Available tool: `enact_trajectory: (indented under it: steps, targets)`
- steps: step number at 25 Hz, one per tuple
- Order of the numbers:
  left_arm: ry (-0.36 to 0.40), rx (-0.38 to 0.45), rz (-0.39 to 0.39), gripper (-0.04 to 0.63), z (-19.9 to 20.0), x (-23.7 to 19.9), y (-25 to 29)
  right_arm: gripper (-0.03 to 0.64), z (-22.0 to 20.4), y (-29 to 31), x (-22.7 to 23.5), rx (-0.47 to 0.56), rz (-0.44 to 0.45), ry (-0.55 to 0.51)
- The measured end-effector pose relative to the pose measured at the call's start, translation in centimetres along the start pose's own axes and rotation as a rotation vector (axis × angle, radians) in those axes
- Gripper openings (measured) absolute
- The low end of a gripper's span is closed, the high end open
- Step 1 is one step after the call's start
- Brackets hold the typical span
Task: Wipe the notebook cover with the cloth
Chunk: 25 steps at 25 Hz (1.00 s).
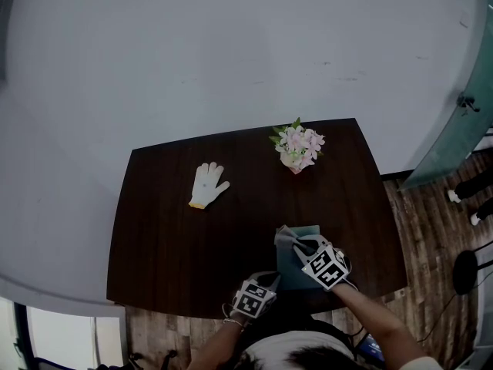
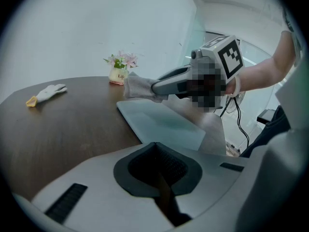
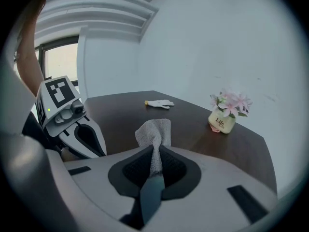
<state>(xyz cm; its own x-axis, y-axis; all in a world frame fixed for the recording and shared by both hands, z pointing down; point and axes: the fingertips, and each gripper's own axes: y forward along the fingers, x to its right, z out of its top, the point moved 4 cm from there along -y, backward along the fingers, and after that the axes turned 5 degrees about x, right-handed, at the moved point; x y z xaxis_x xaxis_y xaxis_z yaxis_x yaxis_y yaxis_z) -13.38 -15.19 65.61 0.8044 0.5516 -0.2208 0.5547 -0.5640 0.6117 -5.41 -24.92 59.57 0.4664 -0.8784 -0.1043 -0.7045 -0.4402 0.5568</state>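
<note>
The right hand-held gripper (image 3: 153, 151) pinches the cloth (image 3: 154, 131) and hides part of the notebook (image 1: 288, 267) at the desk's (image 1: 169, 237) 5 o'clock. The left hand-held gripper (image 2: 156, 146) is closed and empty.

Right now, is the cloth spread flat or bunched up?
Bunched: the right gripper pinches the cloth, and its free end stands up crumpled.

Free tabletop (image 1: 177, 245) between glove (image 1: 208, 184) and notebook (image 1: 288, 269)
</note>
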Motion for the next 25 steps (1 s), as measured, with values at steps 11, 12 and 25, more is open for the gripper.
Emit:
enact_trajectory:
  steps: [11,12,25]
  targets:
    - [0.005,0.004,0.004,0.017,-0.1,-0.2,0.0,0.04,-1.1,2.9,-4.1,-0.148,0.135,-0.187]
    - [0.004,0.004,0.003,0.017,-0.1,-0.2,0.0,0.04,-1.5,2.9,-4.1,-0.163,0.139,-0.197]
    - [-0.002,0.002,-0.001,0.017,0.0,-0.2,0.1,0.04,-4.7,0.7,-1.7,-0.226,0.073,-0.13]
